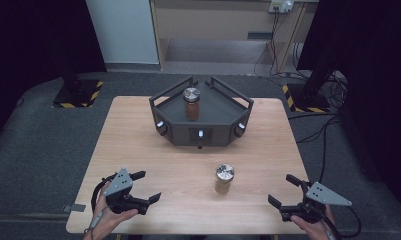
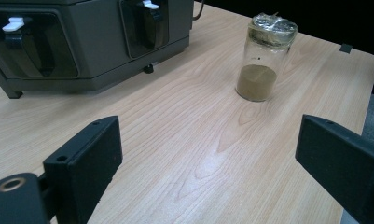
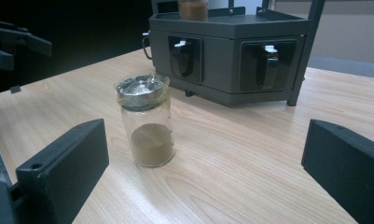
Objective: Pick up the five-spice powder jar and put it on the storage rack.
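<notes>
High view: jar [image 1: 224, 178] stands on table [image 1: 138, 145] at 6 o'clock of rack [image 1: 200, 117], btwn my left gripper [image 1: 149, 186] and right gripper [image 1: 277, 190], both wide open, empty.

Left gripper view: glass w/ foil cap, little powder, so prob. light, slick, fragile.

Right gripper view: jar at 10 o'clock; I'd grip mid-body.

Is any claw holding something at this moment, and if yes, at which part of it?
Nothing is held. The left claw and the right claw both stand open over the table, apart from the glass jar.
</notes>
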Demonstrator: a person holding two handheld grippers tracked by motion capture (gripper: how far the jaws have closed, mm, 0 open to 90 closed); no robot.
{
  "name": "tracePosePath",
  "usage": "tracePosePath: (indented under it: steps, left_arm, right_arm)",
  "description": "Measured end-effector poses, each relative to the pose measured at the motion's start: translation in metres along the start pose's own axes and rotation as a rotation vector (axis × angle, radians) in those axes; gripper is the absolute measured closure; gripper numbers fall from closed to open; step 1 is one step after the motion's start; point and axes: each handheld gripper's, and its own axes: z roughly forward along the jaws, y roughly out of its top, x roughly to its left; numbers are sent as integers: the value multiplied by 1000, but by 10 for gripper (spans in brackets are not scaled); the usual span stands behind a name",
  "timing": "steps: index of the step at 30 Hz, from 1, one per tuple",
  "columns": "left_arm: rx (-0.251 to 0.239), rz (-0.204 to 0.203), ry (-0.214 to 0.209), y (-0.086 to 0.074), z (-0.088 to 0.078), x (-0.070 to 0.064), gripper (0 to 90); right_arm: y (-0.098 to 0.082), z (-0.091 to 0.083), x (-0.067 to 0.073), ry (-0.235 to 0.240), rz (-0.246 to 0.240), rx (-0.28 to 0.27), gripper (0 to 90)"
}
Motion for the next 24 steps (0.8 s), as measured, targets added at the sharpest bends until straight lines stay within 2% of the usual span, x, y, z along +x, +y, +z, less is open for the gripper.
tracePosePath:
  steps: [8, 12, 15, 20, 22, 24]
  left_arm:
    - [5, -12, 31, 0, -1, -1, 52]
    - [-4, -32, 65, -1, -4, -2, 39]
    - [4, -54, 116, -1, -7, -3, 36]
    - [-32, -101, 182, -7, -17, -11, 36]
    - [-59, -126, 177, -12, -21, -14, 36]
    - [-62, -117, 187, -13, -25, -17, 35]
  right_arm:
    - [0, -1, 1, -10, 0, -1, 11]
    - [0, -1, 2, -11, -2, -2, 11]
    - [0, -1, 2, -12, -2, -1, 11]
    - [0, -2, 2, -12, -3, -2, 11]
    - [0, -2, 2, -13, -3, -4, 11]
    - [-1, -2, 1, -12, -2, -5, 11]
